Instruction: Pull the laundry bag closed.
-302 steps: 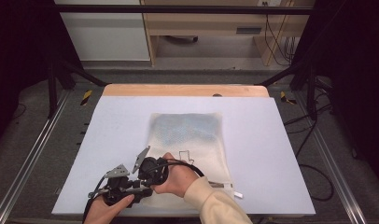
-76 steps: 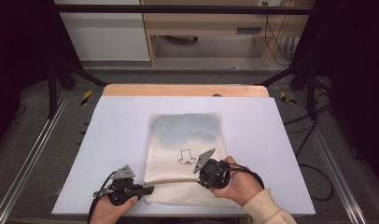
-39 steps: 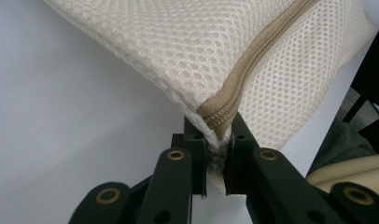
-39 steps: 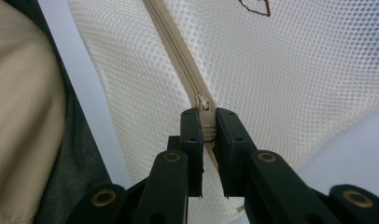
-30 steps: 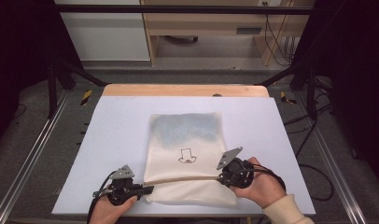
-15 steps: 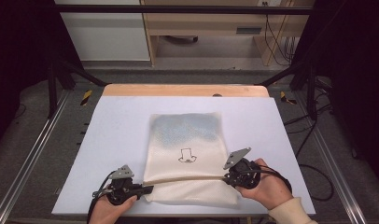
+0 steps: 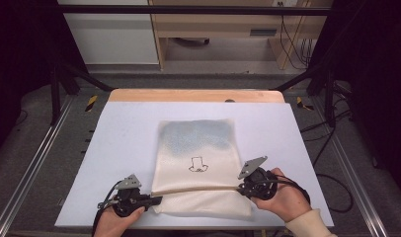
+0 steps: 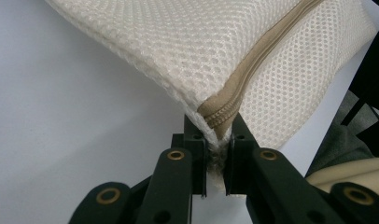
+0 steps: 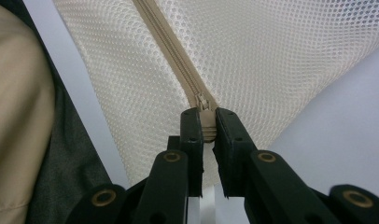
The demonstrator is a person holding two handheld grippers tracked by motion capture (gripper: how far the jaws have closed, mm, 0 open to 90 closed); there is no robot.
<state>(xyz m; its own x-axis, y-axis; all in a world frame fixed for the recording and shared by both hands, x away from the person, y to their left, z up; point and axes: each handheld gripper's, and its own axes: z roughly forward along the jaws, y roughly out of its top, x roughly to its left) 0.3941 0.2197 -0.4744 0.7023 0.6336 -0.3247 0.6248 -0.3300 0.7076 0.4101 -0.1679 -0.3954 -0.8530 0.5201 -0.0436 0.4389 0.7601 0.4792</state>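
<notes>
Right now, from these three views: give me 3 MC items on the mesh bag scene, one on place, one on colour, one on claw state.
1. Where does the zipper run on the mesh bag?
A. along the far edge
B. across the near end
C. down the middle lengthwise

2. What colour is the zipper tape?
A. tan
B. black
C. blue

3. What is the right claw doing?
A. hanging open above the table
C. shut on nothing
B. shut on the zipper pull

Key: 1 B, the high view shows it spanning between both claws near the person; 2 A, tan against cream mesh; 3 B, its jaws pinch the slider end.
</notes>
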